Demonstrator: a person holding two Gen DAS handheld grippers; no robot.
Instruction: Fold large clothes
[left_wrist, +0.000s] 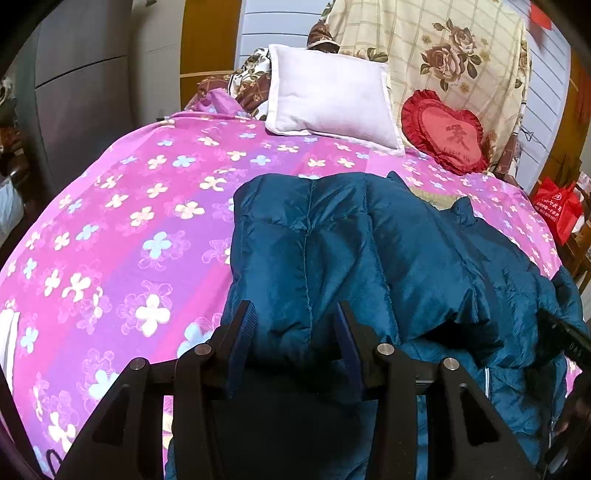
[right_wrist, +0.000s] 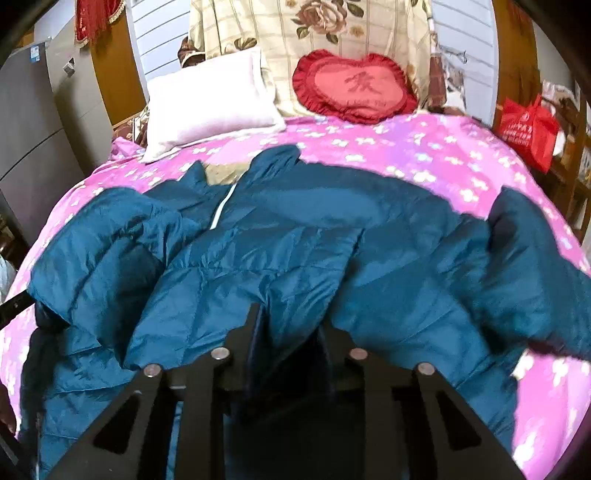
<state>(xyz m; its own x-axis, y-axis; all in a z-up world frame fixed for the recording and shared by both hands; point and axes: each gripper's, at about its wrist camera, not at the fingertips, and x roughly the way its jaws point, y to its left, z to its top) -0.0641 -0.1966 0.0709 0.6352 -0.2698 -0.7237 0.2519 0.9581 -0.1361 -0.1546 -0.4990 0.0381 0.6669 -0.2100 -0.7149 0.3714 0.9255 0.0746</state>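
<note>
The teal quilted jacket (right_wrist: 280, 240) lay spread and rumpled across the near half of the pink flowered bedspread (left_wrist: 122, 229), its pale zipper running up toward the collar. Its left side was folded over into a thick puffy wad, while a sleeve trailed off to the right of the jacket's body.

The left gripper (left_wrist: 295, 314) had its two fingers set on either side of a fold of the jacket's near edge, the fabric bulging between them, so it was clamped on the jacket. The right gripper (right_wrist: 291, 317) likewise had jacket cloth bunched between its narrowly spaced fingers, grasping the near hem.

Beyond the jacket, at the head of the bed, a white pillow (left_wrist: 328, 96) leaned just left of a red heart-shaped cushion (right_wrist: 351, 86). A red bag (right_wrist: 528, 129) stood off the bed, right of the jacket.
</note>
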